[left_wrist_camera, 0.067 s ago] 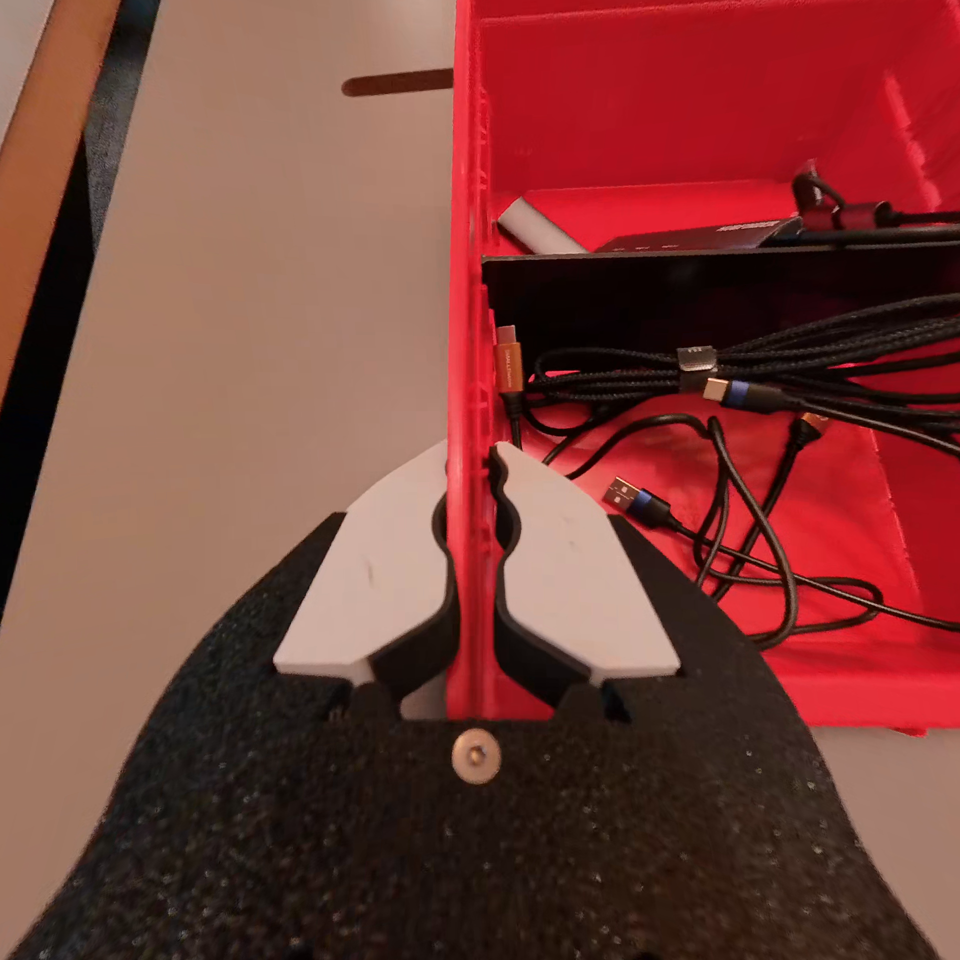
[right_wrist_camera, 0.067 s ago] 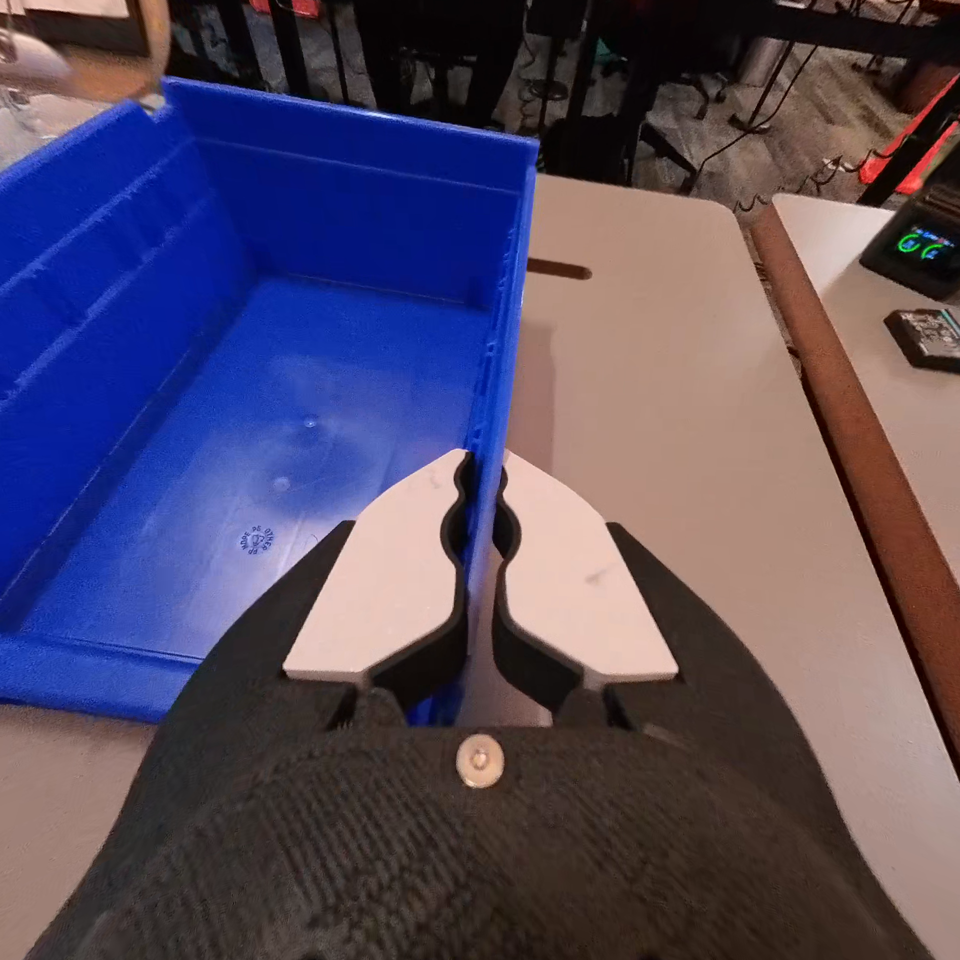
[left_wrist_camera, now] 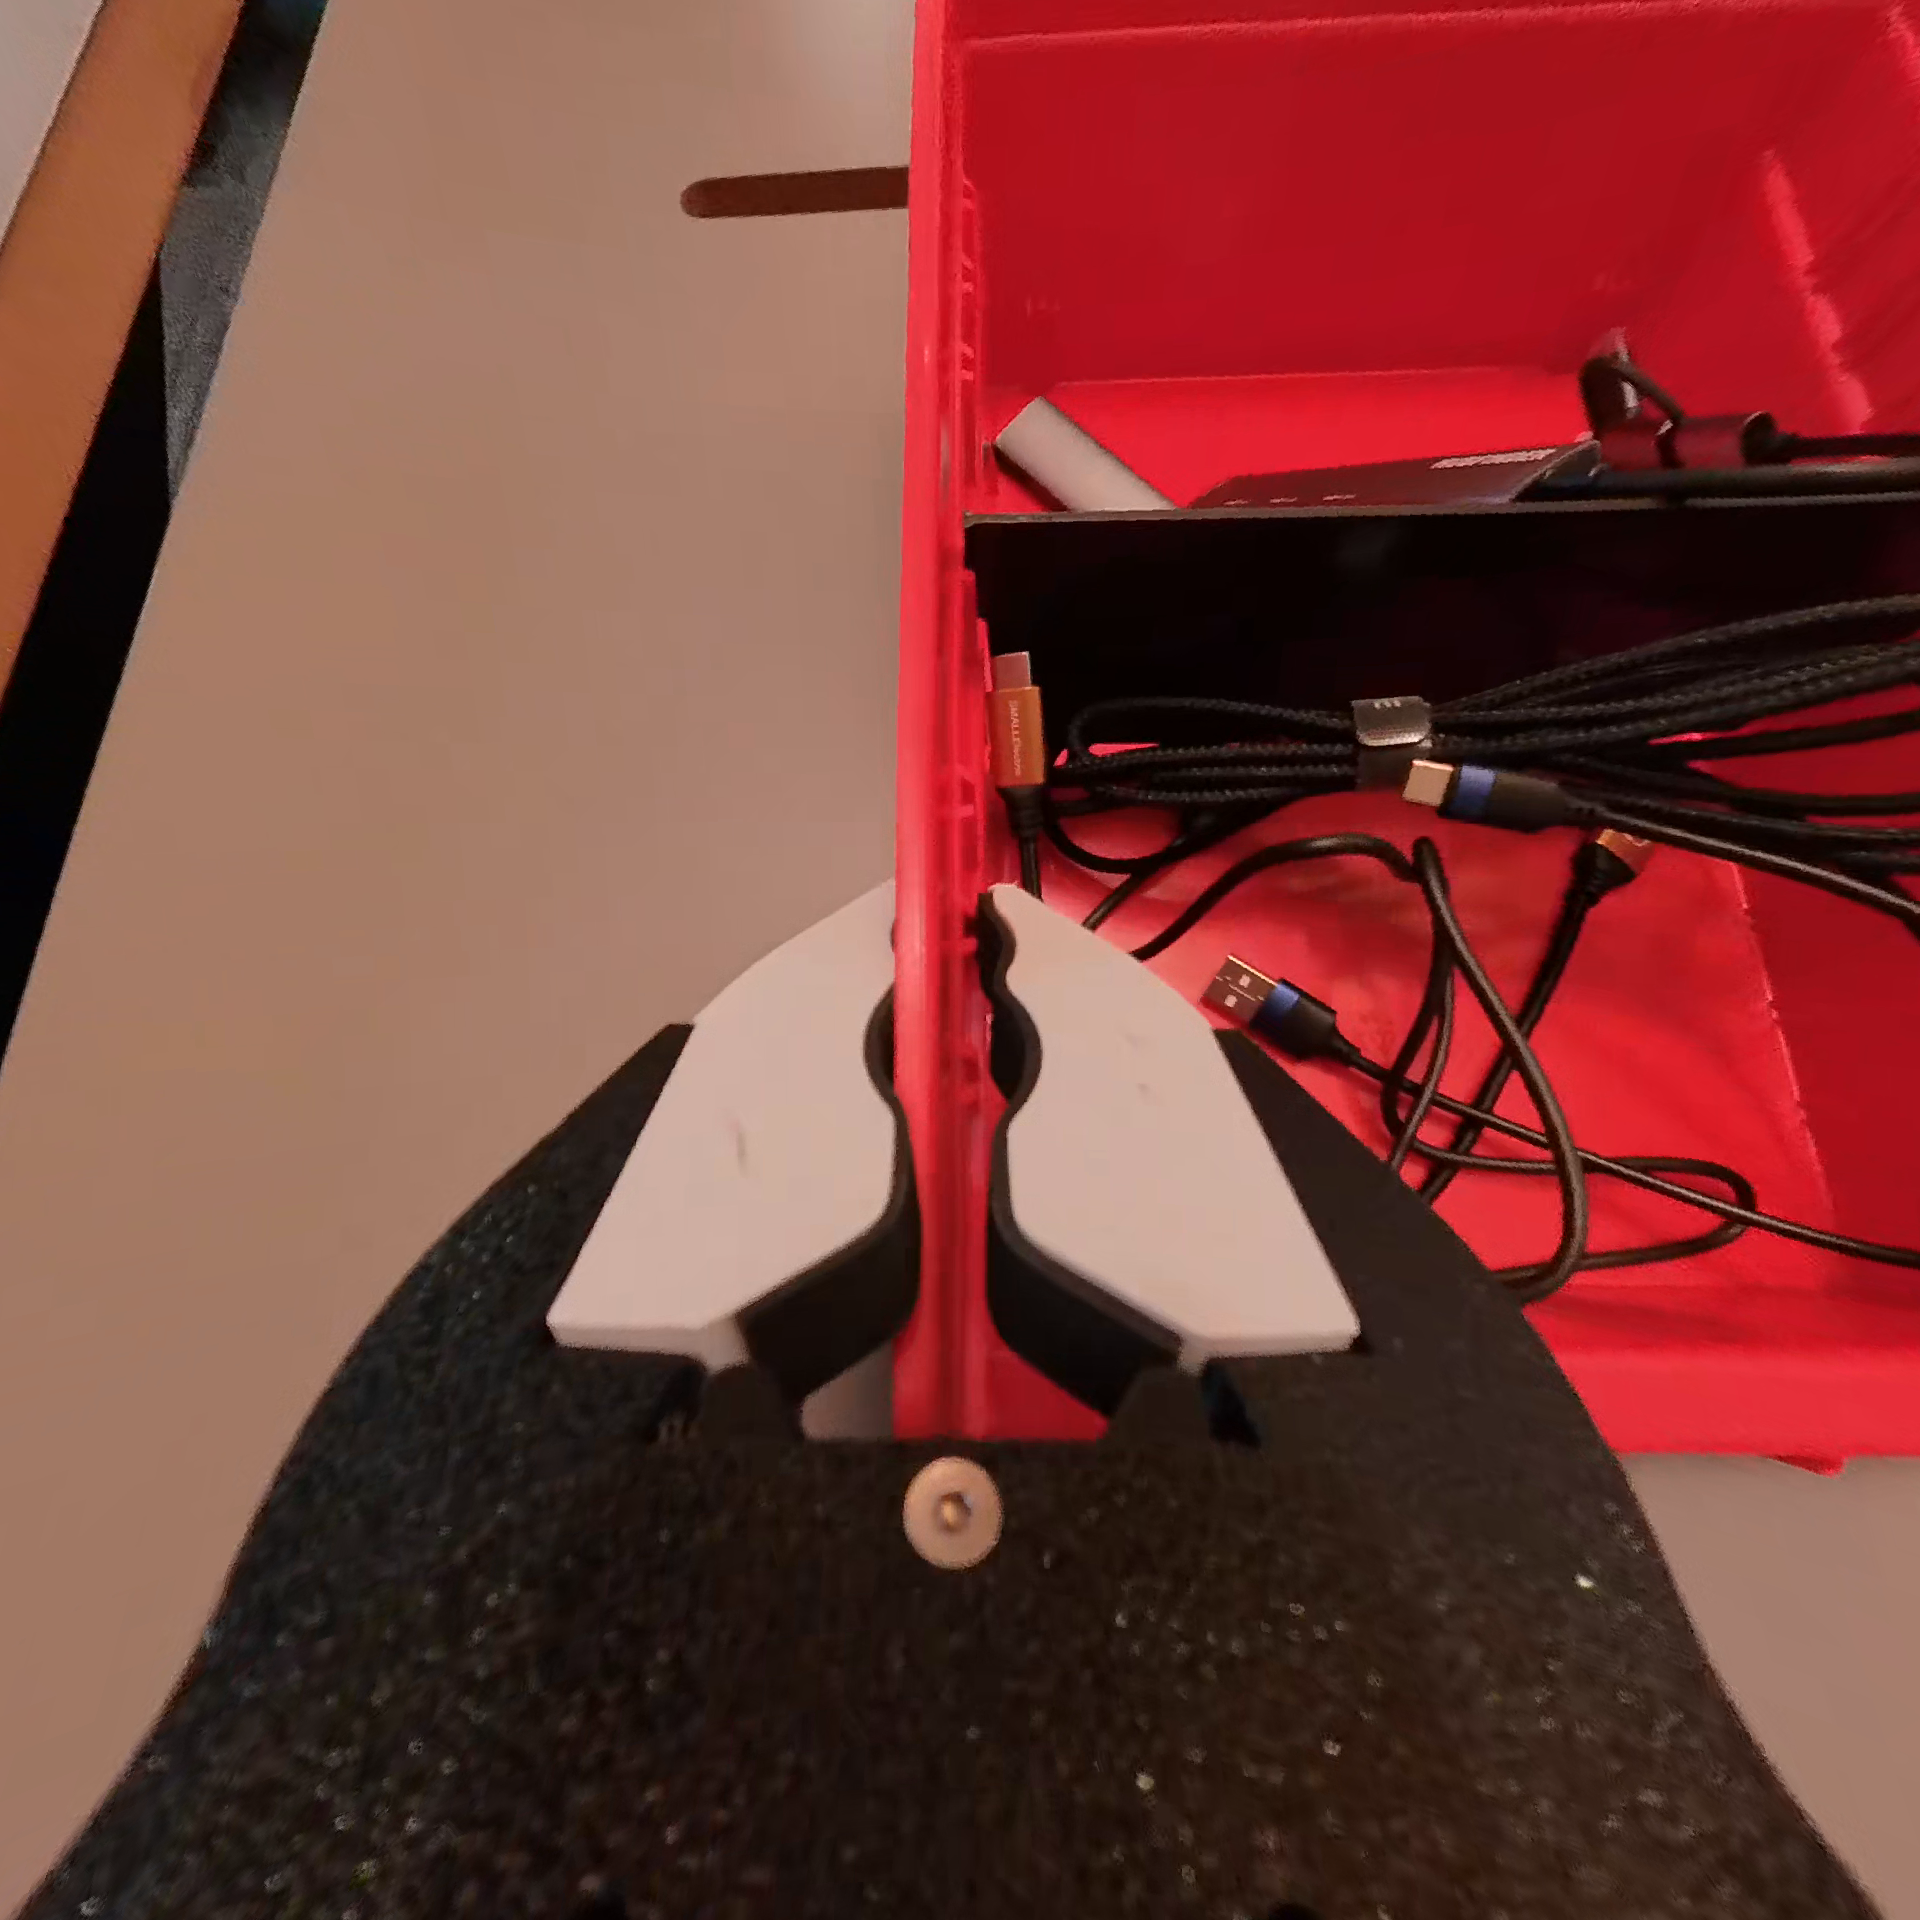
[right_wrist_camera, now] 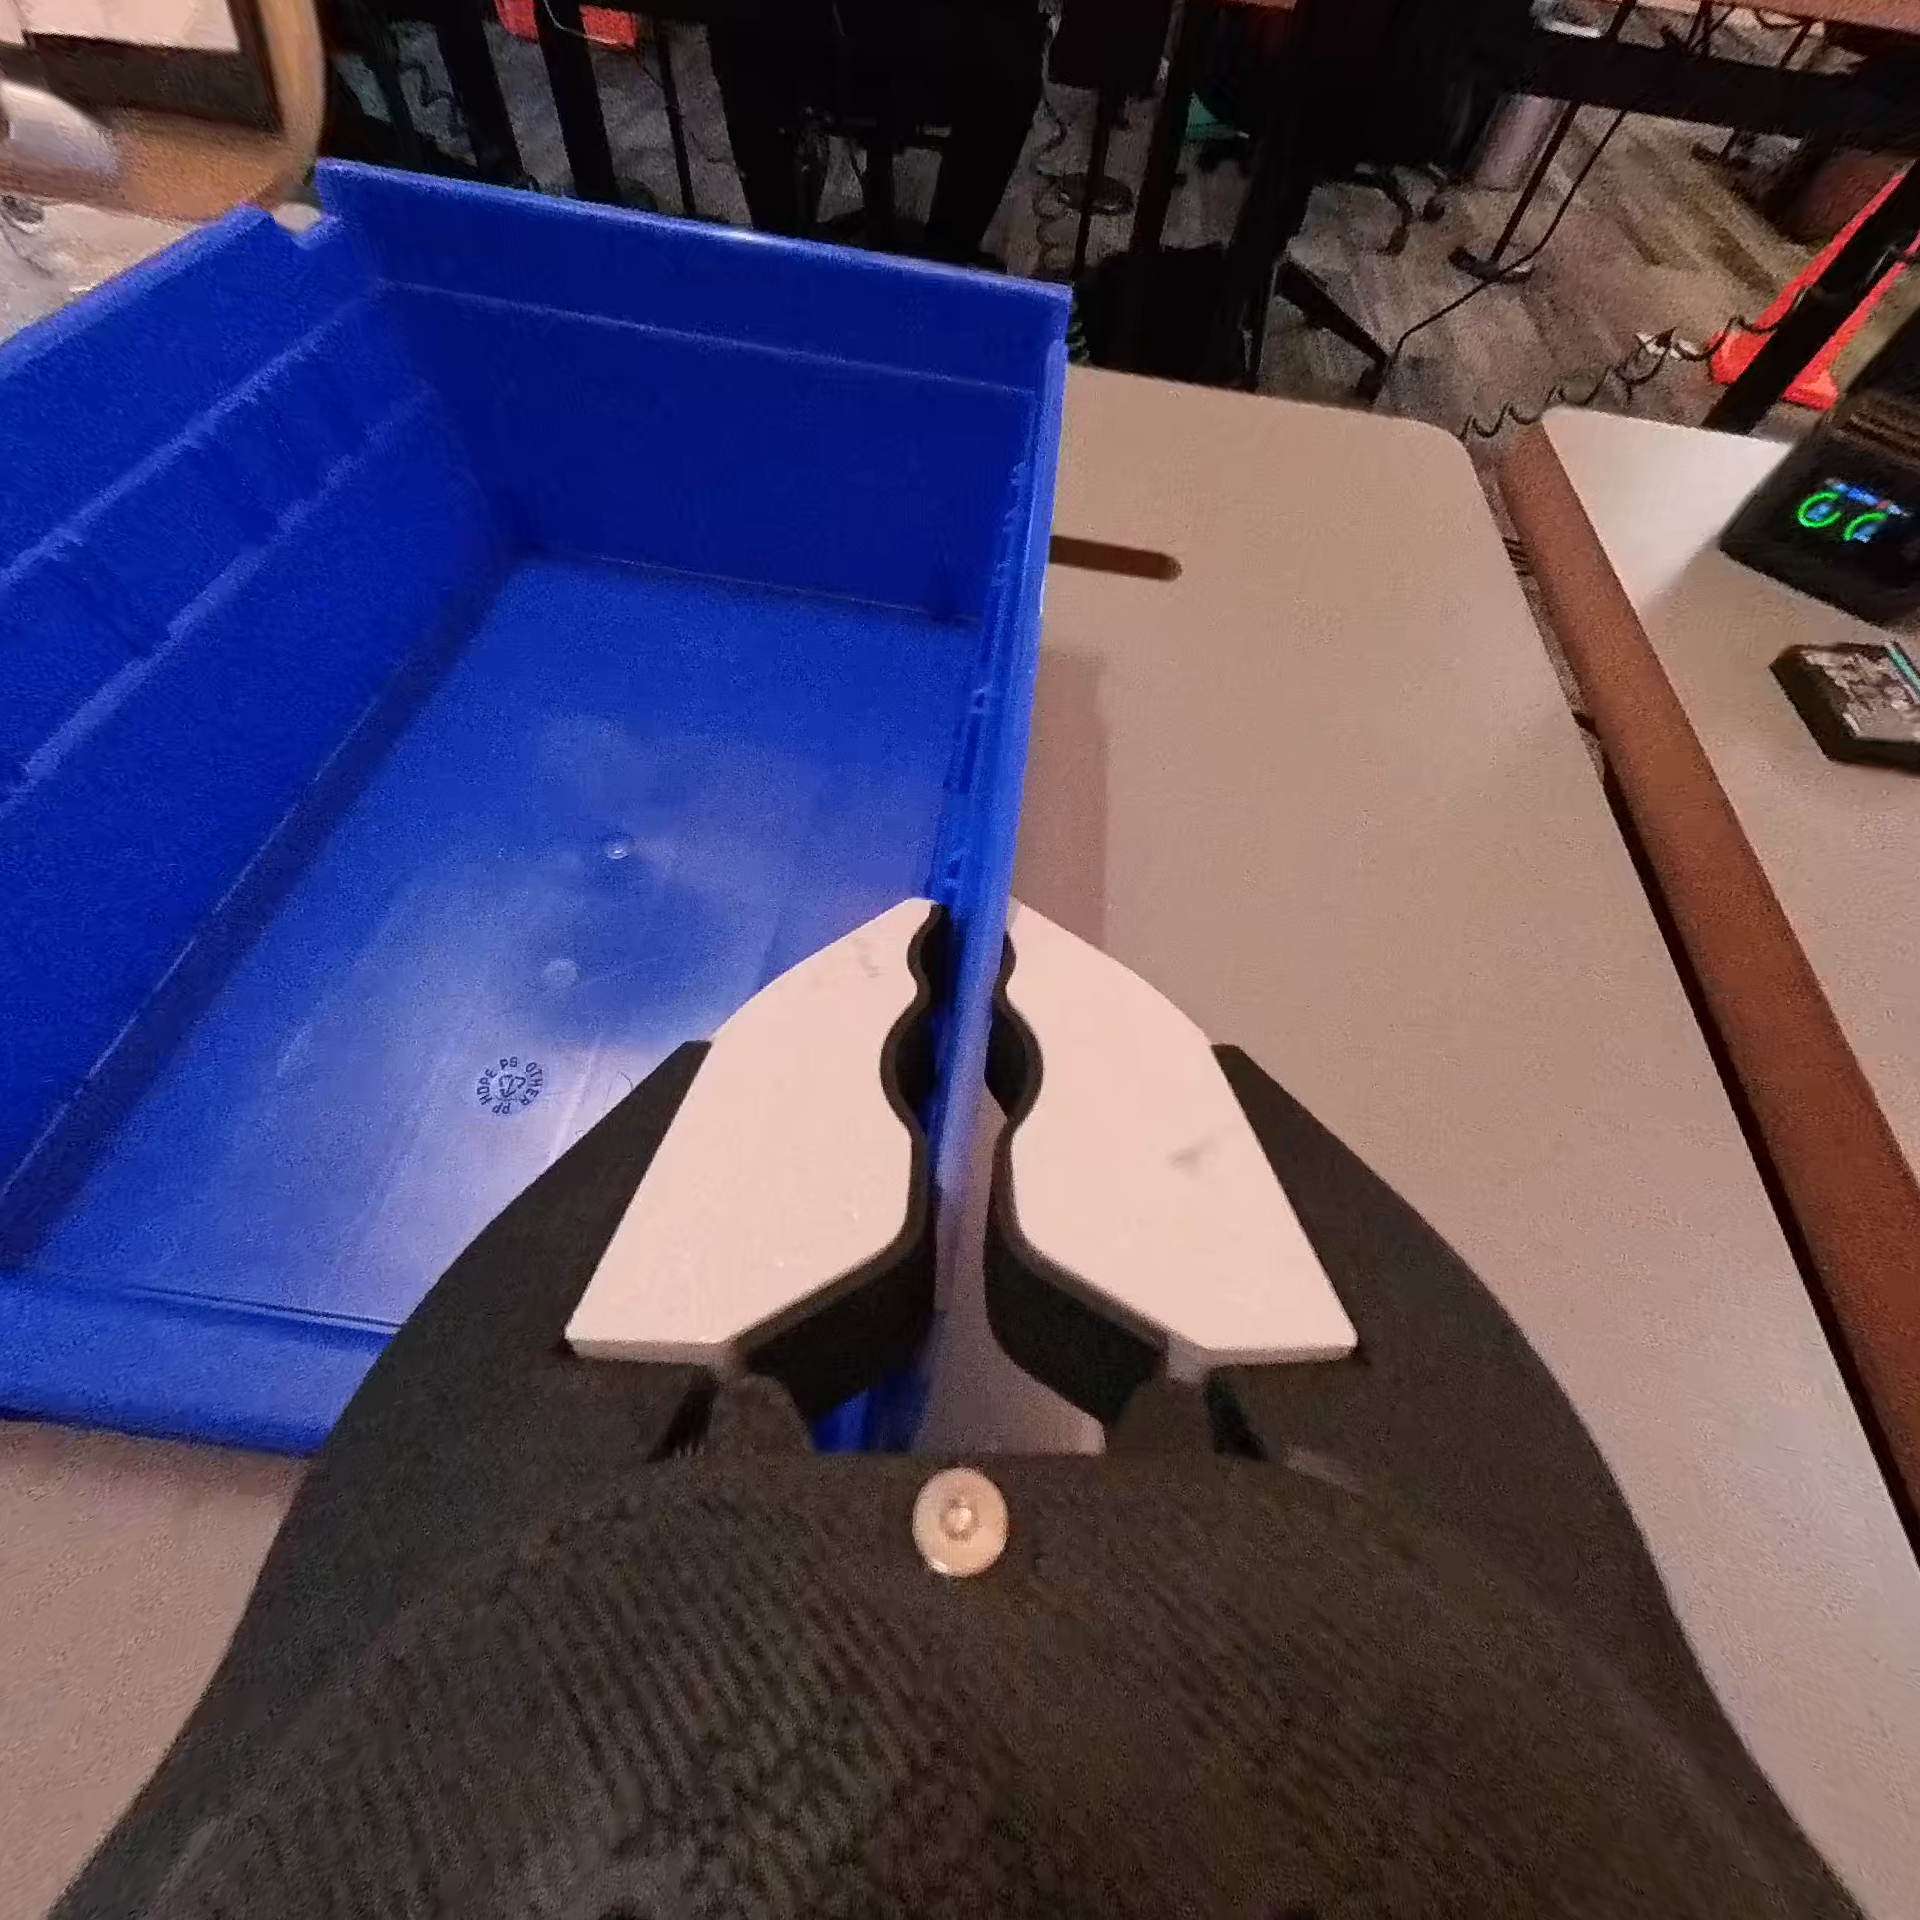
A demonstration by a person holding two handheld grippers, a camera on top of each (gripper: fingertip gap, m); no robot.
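In the left wrist view my left gripper (left_wrist_camera: 940, 904) is shut on the left side wall of a red plastic bin (left_wrist_camera: 935, 582), one finger outside and one inside. The bin has a black divider (left_wrist_camera: 1351, 582); tangled black USB cables (left_wrist_camera: 1455, 935) lie in its near part, and a grey stick (left_wrist_camera: 1070, 457) and a dark flat device (left_wrist_camera: 1392, 480) lie behind the divider. In the right wrist view my right gripper (right_wrist_camera: 971, 920) is shut on the right side wall of a blue plastic bin (right_wrist_camera: 997, 665); no objects show inside it.
Both bins stand on a pale grey table (right_wrist_camera: 1299, 831) with a dark slot (right_wrist_camera: 1117, 563). A second table at the right holds a black device with a lit screen (right_wrist_camera: 1839, 520) and a small black box (right_wrist_camera: 1860, 717). Chair legs and cables lie beyond the far edge.
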